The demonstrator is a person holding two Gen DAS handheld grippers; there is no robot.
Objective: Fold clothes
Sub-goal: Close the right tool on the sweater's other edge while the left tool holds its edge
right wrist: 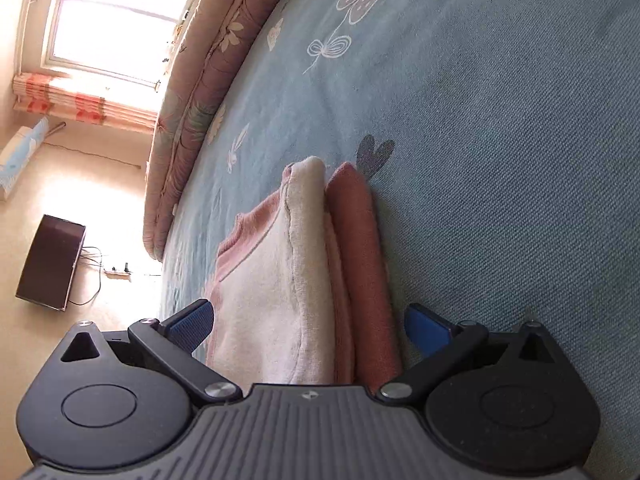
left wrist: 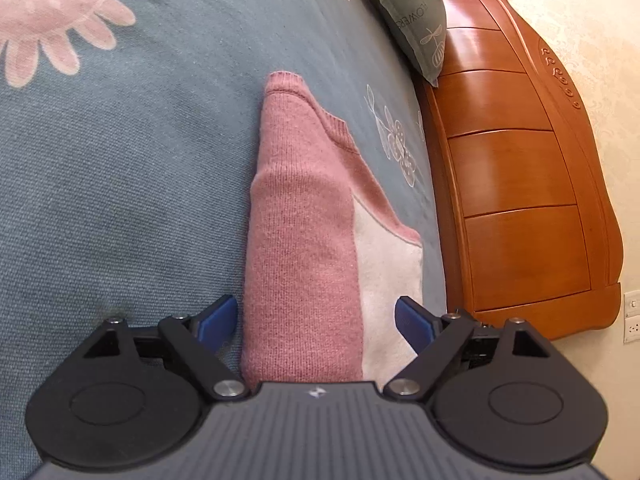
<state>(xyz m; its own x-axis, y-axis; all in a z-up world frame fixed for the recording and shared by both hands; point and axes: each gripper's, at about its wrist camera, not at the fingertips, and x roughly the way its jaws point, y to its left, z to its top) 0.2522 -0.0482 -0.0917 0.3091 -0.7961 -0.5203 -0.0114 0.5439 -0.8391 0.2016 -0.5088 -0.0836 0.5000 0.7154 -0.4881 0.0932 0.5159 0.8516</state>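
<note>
Sweater (left wrist: 304, 240) lies folded in layers on the bed (left wrist: 120, 200), running forward between both tongs. Left tongs (left wrist: 316, 320) and right tongs (right wrist: 310, 324) released, straddling it. Soft, light knit, floppy, not slippery; pinch all layers at the folded edge so they don't slide apart.

— The sweater (left wrist: 304, 216)?
— Soft, matt pink-and-cream knit, fuzzy; the bedspread (left wrist: 132, 184) is coarse woven blue cloth.
— At two o'clock?
— The headboard (left wrist: 516, 168) — glossy varnished wood. The left gripper (left wrist: 316, 320) is matt black plastic, blue ribbed pads (left wrist: 218, 320).
</note>
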